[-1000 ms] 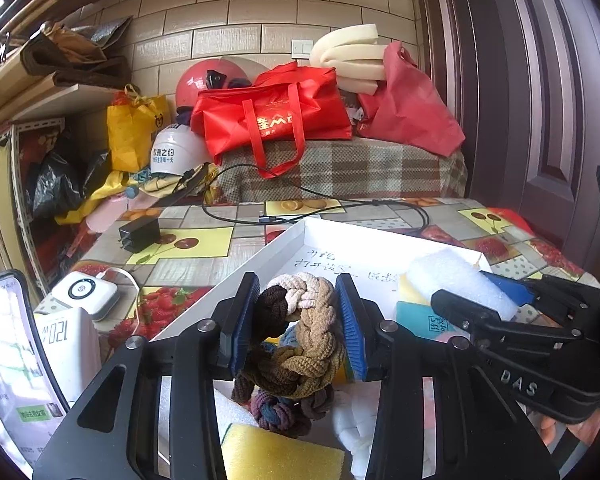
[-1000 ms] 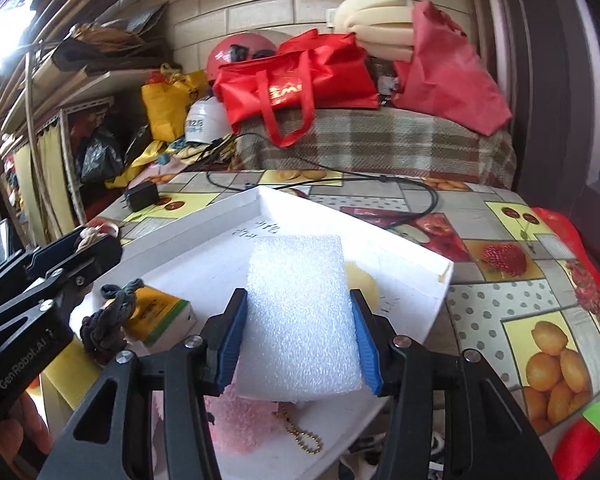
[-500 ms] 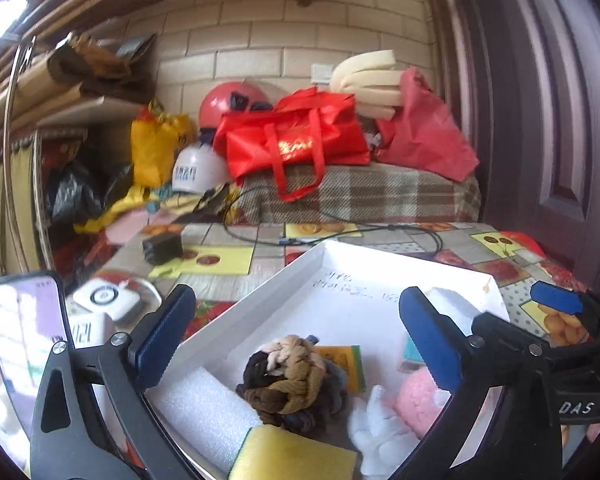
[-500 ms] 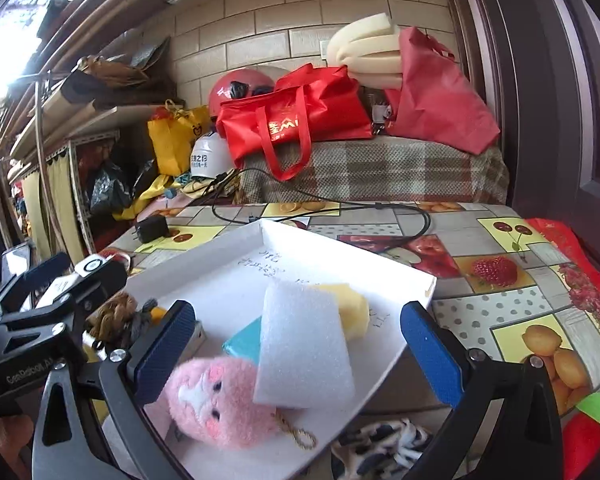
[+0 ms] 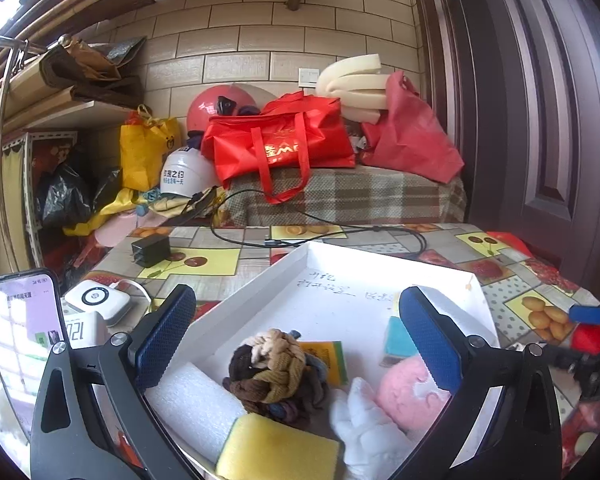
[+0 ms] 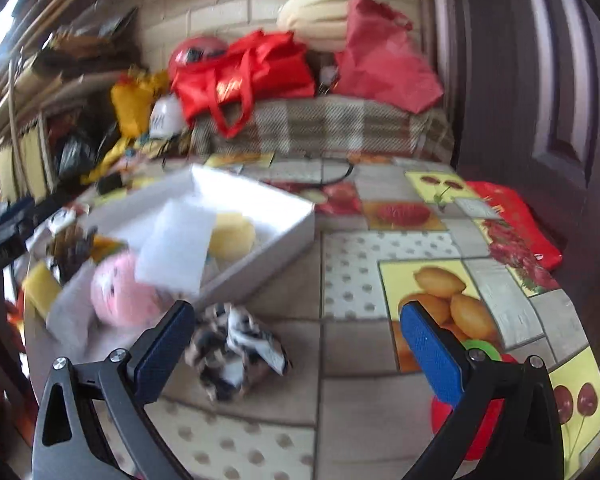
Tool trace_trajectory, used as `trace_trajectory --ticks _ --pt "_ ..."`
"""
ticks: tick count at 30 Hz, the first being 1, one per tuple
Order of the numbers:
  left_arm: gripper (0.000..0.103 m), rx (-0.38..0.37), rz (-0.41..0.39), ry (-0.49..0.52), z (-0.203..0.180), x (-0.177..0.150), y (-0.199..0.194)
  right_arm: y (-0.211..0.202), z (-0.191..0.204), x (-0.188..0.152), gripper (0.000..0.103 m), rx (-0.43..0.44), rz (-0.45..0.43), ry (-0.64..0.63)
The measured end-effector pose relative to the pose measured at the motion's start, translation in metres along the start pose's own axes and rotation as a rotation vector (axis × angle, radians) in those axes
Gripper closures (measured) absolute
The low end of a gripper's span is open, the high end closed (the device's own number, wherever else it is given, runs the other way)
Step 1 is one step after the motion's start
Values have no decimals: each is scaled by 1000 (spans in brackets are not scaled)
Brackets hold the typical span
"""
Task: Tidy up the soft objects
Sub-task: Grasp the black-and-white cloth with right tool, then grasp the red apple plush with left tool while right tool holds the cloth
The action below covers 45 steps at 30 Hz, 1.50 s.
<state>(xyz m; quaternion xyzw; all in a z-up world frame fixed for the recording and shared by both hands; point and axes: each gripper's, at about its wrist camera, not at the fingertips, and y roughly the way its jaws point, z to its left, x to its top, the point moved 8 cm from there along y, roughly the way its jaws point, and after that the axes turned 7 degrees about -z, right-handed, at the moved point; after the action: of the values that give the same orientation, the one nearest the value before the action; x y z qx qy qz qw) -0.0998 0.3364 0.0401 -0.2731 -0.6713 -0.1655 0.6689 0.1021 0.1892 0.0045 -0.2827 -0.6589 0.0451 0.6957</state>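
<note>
Fingers of the left gripper (image 5: 298,338) stand spread wide, having just opened, with nothing pinched. Left wrist view: beneath them, inside the white tray (image 5: 260,280), lie a braided fabric bundle (image 5: 276,372), a white foam block (image 5: 192,396), a yellow sponge (image 5: 276,450), a white plush piece (image 5: 364,428) and a pink plush toy (image 5: 408,392). Right wrist view, blurred: the right gripper (image 6: 298,338), likewise just opened and empty, hangs over the fruit-print tablecloth (image 6: 348,248), where a black-and-white patterned cloth (image 6: 236,344) lies beside the tray; a white foam sheet (image 6: 176,244) leans on the pink toy.
</note>
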Motion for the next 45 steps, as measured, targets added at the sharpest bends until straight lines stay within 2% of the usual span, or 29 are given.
trace_trajectory --ticks 2,5,7,8,9,10,13,15,18,21,23,25,27,29,32,34,36,41,45 --pt "0 -8 2 -6 -1 0 -2 5 13 -4 1 28 32 -53" --pt "0 -21 4 -6 -6 -1 -6 27 38 -22 2 45 162 -183" --pt "0 -39 8 -6 -11 -2 -9 39 49 -35 20 35 233 -256" --pt "0 -50 9 -7 -14 -2 -11 38 53 -32 23 39 211 -268" --pt "0 -65 11 -7 -19 -3 -14 37 55 -30 40 34 195 -284" --pt "0 -78 13 -5 -25 -3 -17 37 57 -32 49 34 199 -298" --pt "0 -124 16 14 -44 -5 -26 27 61 -33 58 64 179 -311" --pt "0 -159 23 31 -58 -7 -32 14 63 -40 59 98 176 -315" --pt "0 -225 29 71 -86 -10 -43 -10 55 -50 59 103 161 -317" --pt "0 -281 30 125 -113 -13 -53 -47 28 -50 59 81 75 -250" --pt "0 -329 52 160 -133 -17 -57 -75 -4 -46 59 19 -8 -170" --pt "0 -379 87 173 -153 -23 -58 -97 -48 -45 59 -105 -69 -119" --pt "1 -461 141 171 -179 -30 -58 -109 -99 -48 59 -247 -77 -65" --pt "1 -548 189 172 -209 -36 -59 -113 -143 -48 59 -317 -71 36" --pt "1 -621 239 211 -254 -45 -58 -120 -193 -52 59 -371 -78 180" --pt "1 -659 277 233 -281 -51 -54 -122 -203 -55 59 -352 -86 253" --pt "1 -701 339 242 -307 -59 -46 -125 -200 -52 59 -346 -101 251" --pt "1 -697 452 280 -344 -75 -21 -131 -194 -51 59 -342 -137 212" --pt "1 -664 498 335 -358 -84 -11 -131 -202 -54 59 -332 -142 247"
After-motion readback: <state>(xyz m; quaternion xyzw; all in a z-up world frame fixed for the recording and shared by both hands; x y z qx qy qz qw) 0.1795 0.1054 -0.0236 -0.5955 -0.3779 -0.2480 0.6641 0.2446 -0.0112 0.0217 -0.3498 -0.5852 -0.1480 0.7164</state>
